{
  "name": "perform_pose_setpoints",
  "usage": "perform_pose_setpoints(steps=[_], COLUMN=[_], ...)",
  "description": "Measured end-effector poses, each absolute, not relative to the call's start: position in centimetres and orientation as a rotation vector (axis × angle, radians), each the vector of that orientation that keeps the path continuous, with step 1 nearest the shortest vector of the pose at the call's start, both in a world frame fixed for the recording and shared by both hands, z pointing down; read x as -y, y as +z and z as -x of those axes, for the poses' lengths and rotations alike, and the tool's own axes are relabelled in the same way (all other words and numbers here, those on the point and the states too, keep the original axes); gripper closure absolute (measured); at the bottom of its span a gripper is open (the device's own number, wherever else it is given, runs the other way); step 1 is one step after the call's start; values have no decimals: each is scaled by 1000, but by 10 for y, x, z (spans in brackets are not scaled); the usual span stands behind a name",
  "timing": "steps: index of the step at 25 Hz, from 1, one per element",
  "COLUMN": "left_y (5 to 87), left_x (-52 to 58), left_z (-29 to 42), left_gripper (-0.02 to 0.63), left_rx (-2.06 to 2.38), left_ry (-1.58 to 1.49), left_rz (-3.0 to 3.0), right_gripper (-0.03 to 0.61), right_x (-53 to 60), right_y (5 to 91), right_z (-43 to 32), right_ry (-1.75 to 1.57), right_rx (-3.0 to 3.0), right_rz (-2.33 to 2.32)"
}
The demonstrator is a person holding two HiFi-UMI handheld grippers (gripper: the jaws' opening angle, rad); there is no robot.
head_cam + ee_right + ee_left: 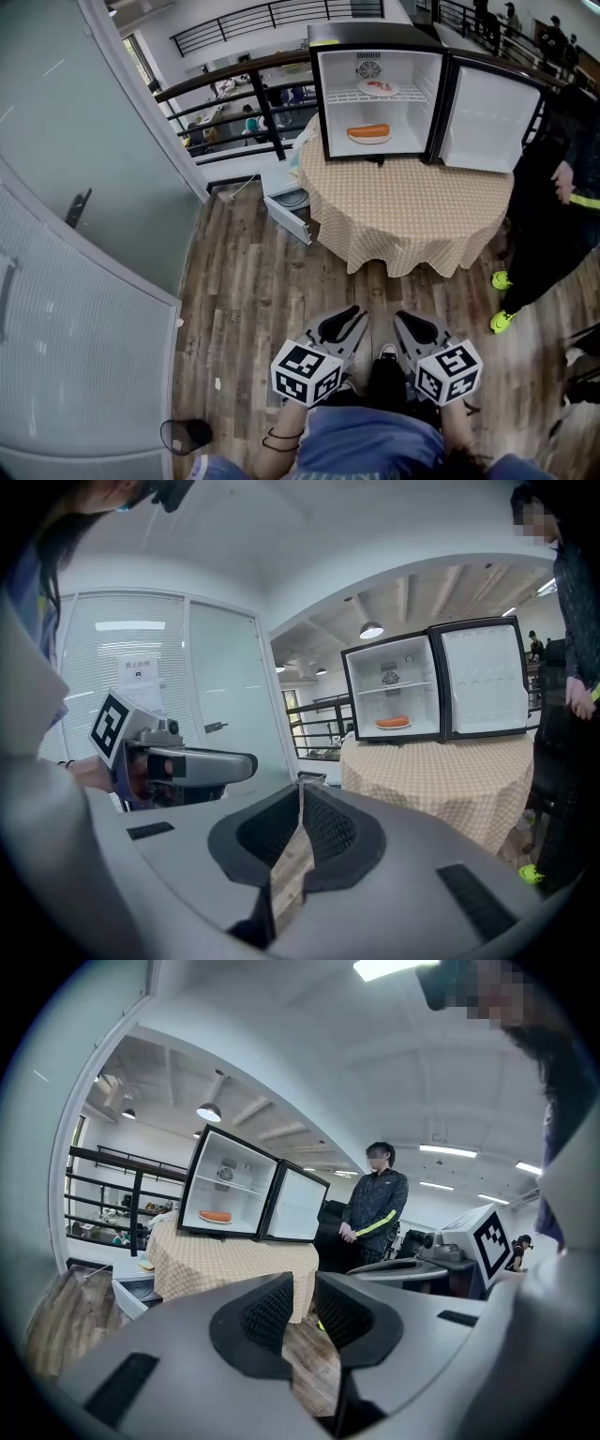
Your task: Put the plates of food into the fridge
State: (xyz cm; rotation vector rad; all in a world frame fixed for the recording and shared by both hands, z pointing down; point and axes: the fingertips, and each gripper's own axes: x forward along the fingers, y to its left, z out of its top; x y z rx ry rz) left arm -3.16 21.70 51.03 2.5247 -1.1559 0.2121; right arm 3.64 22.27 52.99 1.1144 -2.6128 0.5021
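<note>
A small black fridge [323, 94] stands open on a round table [412, 211] with a checked cloth. A plate with a sausage [368, 134] sits on the fridge floor, and another plate of food [379, 88] is on the wire shelf above. The fridge also shows in the left gripper view [194, 1190] and in the right gripper view [349, 691]. Both grippers are low, close to my body and far from the table. My left gripper [359, 313] [305, 1288] has a narrow gap between its jaws and holds nothing. The jaw tips of my right gripper [398, 317] [300, 789] meet, empty.
The fridge door [487, 117] swings out to the right. A person in dark clothes [553, 206] stands right of the table. A white low cabinet [286, 202] sits on the wooden floor left of the table. A glass partition [84, 197] runs along the left, a railing [234, 80] behind.
</note>
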Motion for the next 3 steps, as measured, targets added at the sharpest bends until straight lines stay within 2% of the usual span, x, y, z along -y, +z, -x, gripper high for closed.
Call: perform_pose_setpoints(steps=[3], left_y=[511], left_x=[-216], left_z=[38], left_gripper=[532], left_rx=[1162], left_ry=[211], left_rz=[-2524], right_gripper=[551], right_x=[-222], right_y=[532], right_z=[-37], right_ry=[498], right_rx=[2612], right_rz=[-1113])
